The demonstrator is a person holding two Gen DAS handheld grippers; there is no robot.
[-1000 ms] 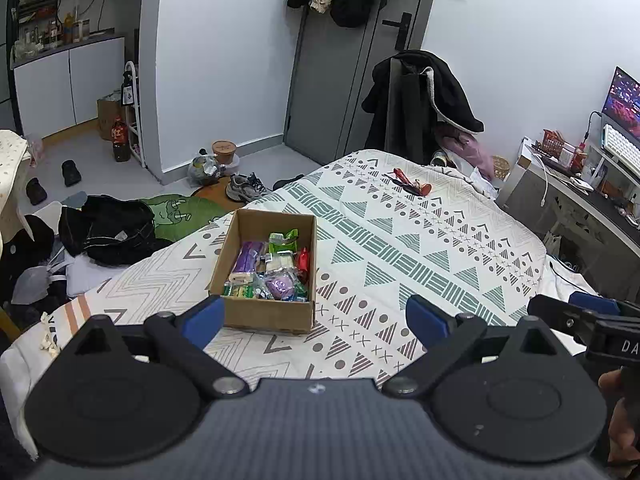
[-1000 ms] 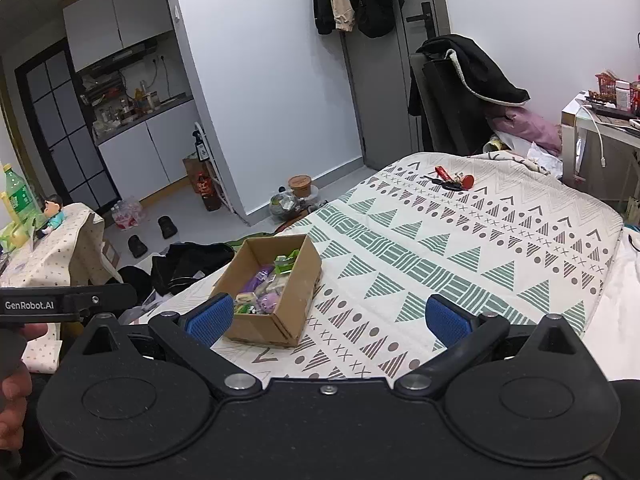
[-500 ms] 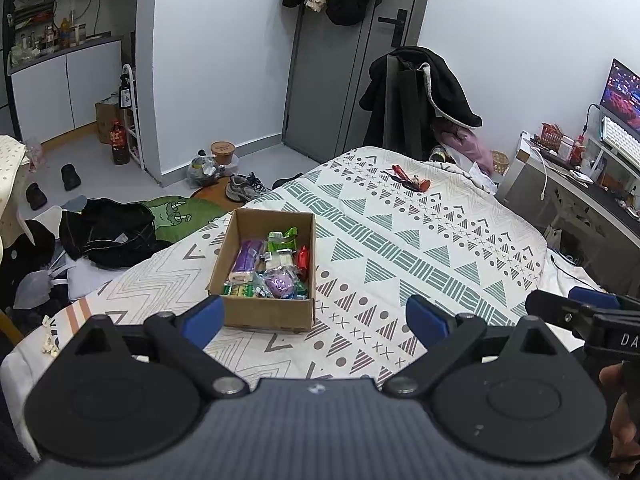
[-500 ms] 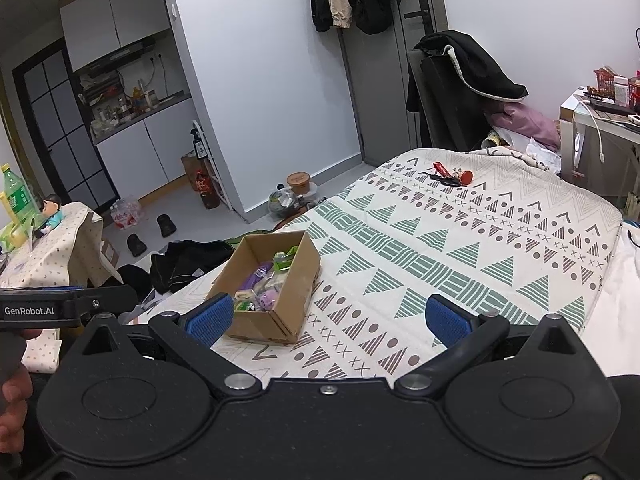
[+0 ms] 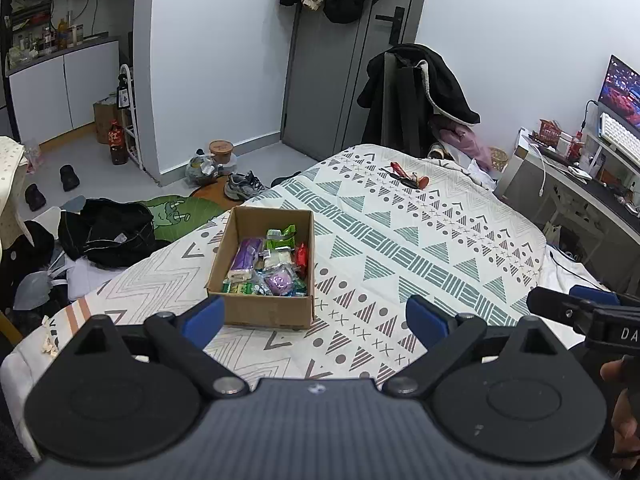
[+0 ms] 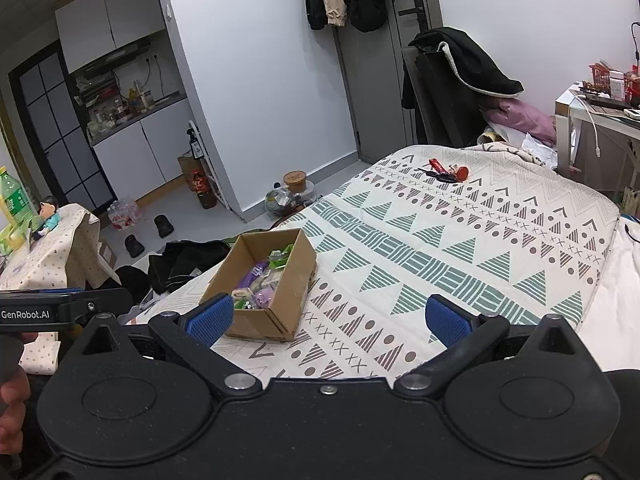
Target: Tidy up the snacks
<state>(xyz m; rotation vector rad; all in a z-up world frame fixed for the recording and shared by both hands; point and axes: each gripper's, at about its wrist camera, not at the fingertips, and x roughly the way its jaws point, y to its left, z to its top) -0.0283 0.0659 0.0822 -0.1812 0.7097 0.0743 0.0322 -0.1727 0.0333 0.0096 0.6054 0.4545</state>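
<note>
Both grippers, left (image 5: 314, 316) and right (image 6: 328, 318), hung agape and empty, barely shifted over the past second; snacks (image 5: 268, 266) remained inside the box (image 5: 264, 312) near the bed's (image 5: 440, 240) left edge, untouched

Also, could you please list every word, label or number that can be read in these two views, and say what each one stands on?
"GenRobot.AI": white print on the left gripper's black body, seen at the left edge of the right wrist view.
"DA": cut-off white letters on the right gripper's body, at the right edge of the left wrist view.
Snack wrappers in the cardboard box: too small to read.
Red label on the floor bottle: blurred.
Monitor: unreadable.
</note>
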